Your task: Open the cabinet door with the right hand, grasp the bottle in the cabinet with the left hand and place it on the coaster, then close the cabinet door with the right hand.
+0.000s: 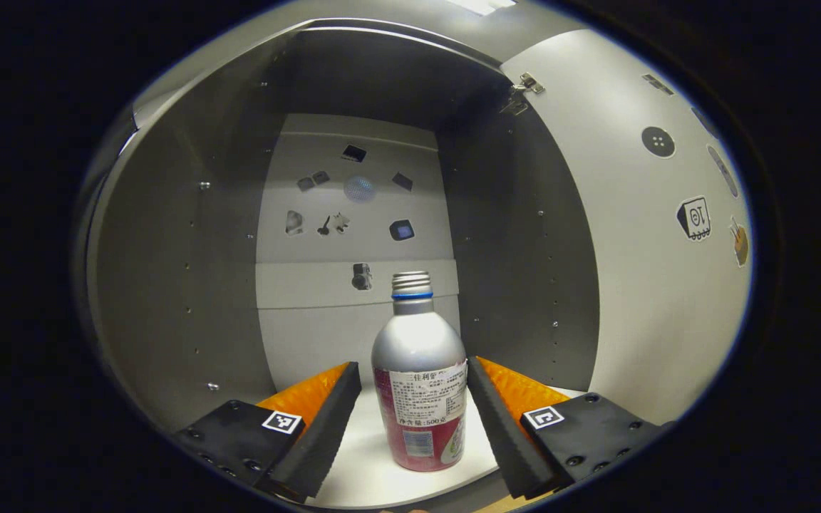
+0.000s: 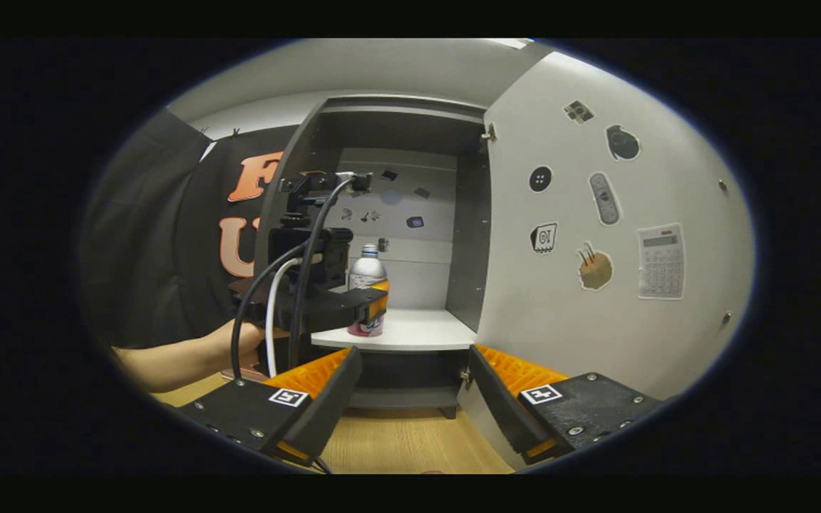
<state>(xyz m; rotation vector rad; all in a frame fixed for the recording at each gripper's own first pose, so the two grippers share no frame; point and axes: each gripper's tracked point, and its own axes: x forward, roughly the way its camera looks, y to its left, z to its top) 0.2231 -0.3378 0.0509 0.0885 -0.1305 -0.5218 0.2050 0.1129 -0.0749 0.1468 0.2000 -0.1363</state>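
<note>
A silver bottle [image 1: 417, 370] with a red label and a screw cap stands upright on the white shelf [image 1: 360, 470] inside the grey cabinet. My left gripper [image 1: 414, 367] is open, one finger on each side of the bottle's lower body, close to it but not pressing. In the right gripper view the bottle [image 2: 366, 274] stands at the shelf's left front, with the left gripper [image 2: 376, 303] reaching in around it. My right gripper [image 2: 414, 353] hangs open in front of the cabinet, holding nothing. The cabinet door [image 2: 596, 320] is swung wide open to the right.
The door [image 1: 653, 285] carries several stickers and hangs on a hinge [image 1: 524, 89]. A hand [image 2: 239, 345] with cables holds the left gripper. A wooden tabletop [image 2: 410, 442] lies below the cabinet. The cabinet's side walls stand close on both sides of the bottle.
</note>
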